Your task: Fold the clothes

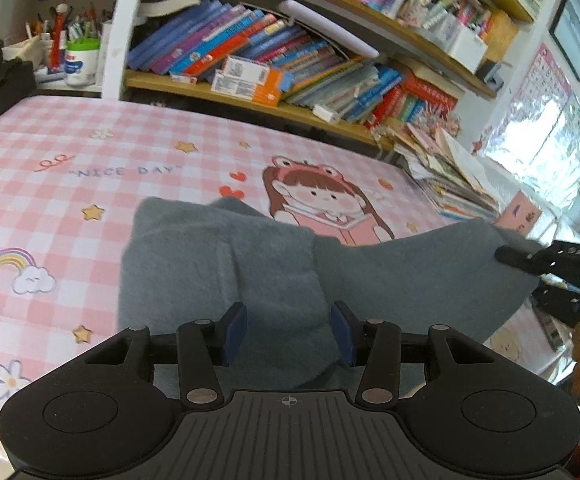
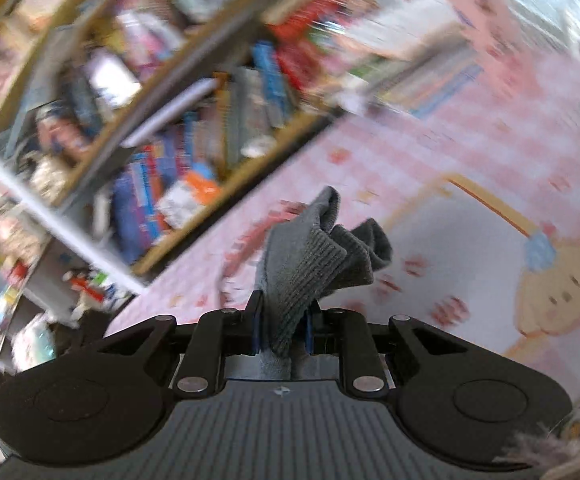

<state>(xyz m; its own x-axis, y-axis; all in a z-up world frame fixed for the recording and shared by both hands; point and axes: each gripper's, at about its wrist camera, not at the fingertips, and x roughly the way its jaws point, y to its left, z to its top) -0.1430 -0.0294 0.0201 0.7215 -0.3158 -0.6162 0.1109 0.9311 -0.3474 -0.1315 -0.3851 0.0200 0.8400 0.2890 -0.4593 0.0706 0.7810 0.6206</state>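
A grey fuzzy garment (image 1: 226,272) lies on the pink checked table cover (image 1: 50,184), partly folded, with one side lifted to the right. My left gripper (image 1: 289,334) is open, its blue pads on either side of a fold of the garment near the front edge. My right gripper (image 1: 530,258) appears at the right of the left wrist view, pinching the garment's raised edge. In the right wrist view my right gripper (image 2: 282,320) is shut on the garment's ribbed grey cuff (image 2: 314,248), held above the table. That view is motion-blurred.
A bookshelf (image 1: 274,52) full of books stands behind the table. A pile of books and papers (image 1: 446,172) lies at the table's right end. Pen holders and a white tub (image 1: 78,64) stand at the back left. A window (image 1: 562,148) is at the right.
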